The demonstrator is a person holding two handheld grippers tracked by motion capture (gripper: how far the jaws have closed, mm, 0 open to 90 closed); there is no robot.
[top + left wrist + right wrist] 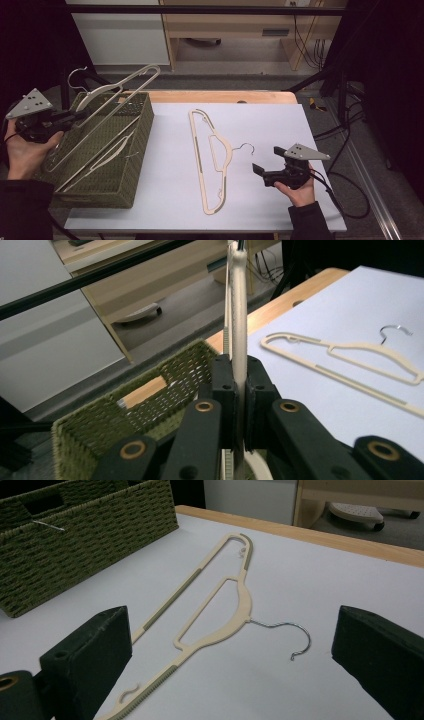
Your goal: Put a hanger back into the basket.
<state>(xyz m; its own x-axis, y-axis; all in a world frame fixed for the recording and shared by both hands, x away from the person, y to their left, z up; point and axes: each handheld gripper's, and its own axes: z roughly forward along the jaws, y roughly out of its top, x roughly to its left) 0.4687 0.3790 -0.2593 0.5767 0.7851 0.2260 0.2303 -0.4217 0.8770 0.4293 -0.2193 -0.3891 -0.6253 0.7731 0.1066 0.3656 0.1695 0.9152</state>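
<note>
In the high view the left gripper (pixel 75 117) clamps 1 cream hanger (pixel 107 107) tilted over the green woven basket (pixel 135 145), while a 2nd hanger (pixel 210 155) lies flat on the table (pixel 280 120). In the left gripper view the jaws pinch the held hanger's bar (pixel 239 315). In the right gripper view the right gripper (pixel 235 650) stands wide with nothing in it, just above the lying hanger's hook (pixel 292 635).

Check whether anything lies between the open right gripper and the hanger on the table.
Nothing visible does. The right gripper sits open, its jaws wide apart, facing the hanger lying flat on the table; only bare tabletop lies between them. The basket stands off to the side.
</note>
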